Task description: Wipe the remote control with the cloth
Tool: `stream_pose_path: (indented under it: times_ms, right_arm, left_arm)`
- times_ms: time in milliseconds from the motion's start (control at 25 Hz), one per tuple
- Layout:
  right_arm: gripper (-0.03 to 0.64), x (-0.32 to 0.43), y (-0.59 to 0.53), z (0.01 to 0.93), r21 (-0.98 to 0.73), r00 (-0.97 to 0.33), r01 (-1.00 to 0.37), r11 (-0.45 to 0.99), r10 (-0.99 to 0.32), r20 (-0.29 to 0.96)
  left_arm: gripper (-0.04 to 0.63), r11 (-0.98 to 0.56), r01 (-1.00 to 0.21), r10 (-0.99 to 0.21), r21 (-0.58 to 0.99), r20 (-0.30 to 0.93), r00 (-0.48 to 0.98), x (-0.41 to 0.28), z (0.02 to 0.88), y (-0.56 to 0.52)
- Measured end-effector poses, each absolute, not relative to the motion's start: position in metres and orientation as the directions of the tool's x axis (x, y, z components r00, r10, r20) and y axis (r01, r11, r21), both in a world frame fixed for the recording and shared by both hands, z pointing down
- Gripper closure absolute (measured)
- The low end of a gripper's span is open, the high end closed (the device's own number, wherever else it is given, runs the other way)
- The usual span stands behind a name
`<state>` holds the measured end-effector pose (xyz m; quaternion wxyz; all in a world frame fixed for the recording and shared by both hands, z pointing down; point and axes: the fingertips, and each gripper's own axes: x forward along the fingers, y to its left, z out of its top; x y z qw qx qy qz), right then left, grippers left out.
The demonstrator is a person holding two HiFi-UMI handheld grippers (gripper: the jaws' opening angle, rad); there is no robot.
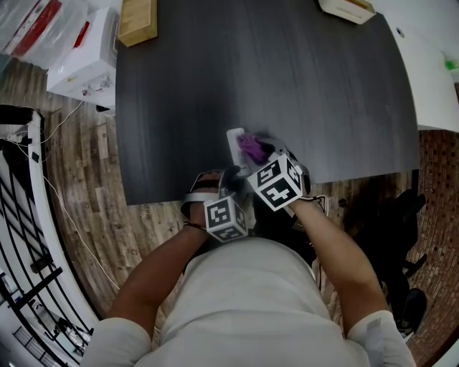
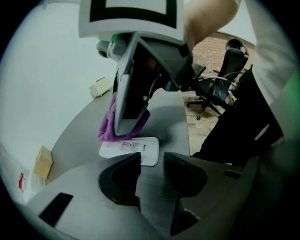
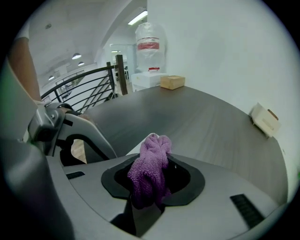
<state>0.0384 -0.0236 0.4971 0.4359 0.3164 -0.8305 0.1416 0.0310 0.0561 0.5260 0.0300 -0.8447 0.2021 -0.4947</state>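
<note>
A white remote control [image 1: 234,141] lies flat near the front edge of the dark table [image 1: 301,86]; in the left gripper view the remote control [image 2: 133,151] shows its printed label side up. My right gripper [image 1: 256,153] is shut on a bunched purple cloth [image 3: 151,171], and the cloth [image 2: 108,127] rests on the remote's far end. My left gripper [image 2: 151,159] stands open just short of the remote's near end, with nothing between its jaws. The cloth hides most of the remote in the right gripper view.
A wooden box [image 1: 138,20] sits at the table's far left corner and a cream box [image 1: 348,8] at its far edge. White cartons [image 1: 82,61] and a black railing [image 1: 21,215] stand on the left. An office chair [image 2: 213,91] stands beyond the table on the right.
</note>
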Motion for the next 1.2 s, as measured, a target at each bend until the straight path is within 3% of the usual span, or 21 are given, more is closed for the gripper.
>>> stream_pose_path:
  times_ms: [240, 480, 600, 760, 1200]
  right_arm:
    - [0.486, 0.047, -0.039, 0.487, 0.146, -0.390, -0.574, 0.806, -0.425, 0.817]
    - [0.486, 0.025, -0.062, 0.483, 0.262, -0.374, -0.391, 0.882, -0.413, 0.831]
    - [0.486, 0.021, -0.058, 0.495, 0.261, -0.347, -0.309, 0.915, -0.364, 0.864]
    - [0.486, 0.023, -0.052, 0.501, 0.223, -0.342, -0.303, 0.927, -0.324, 0.882]
    - [0.488, 0.041, 0.000, 0.508, 0.176, -0.343, -0.231, 0.957, -0.250, 0.906]
  left_arm:
    - [0.440, -0.919, -0.334, -0.358, -0.207, 0.793, 0.493, 0.023, 0.512, 0.053]
    - [0.440, -0.945, -0.280, -0.300, -0.167, 0.783, 0.546, 0.032, 0.504, 0.036]
    - [0.440, -0.956, -0.289, -0.221, -0.057, 0.787, 0.576, 0.030, 0.511, 0.034]
    - [0.448, -0.935, -0.342, -0.153, 0.093, 0.765, 0.626, 0.023, 0.514, 0.032]
    - [0.447, -0.935, -0.340, -0.142, 0.103, 0.770, 0.623, 0.024, 0.516, 0.033]
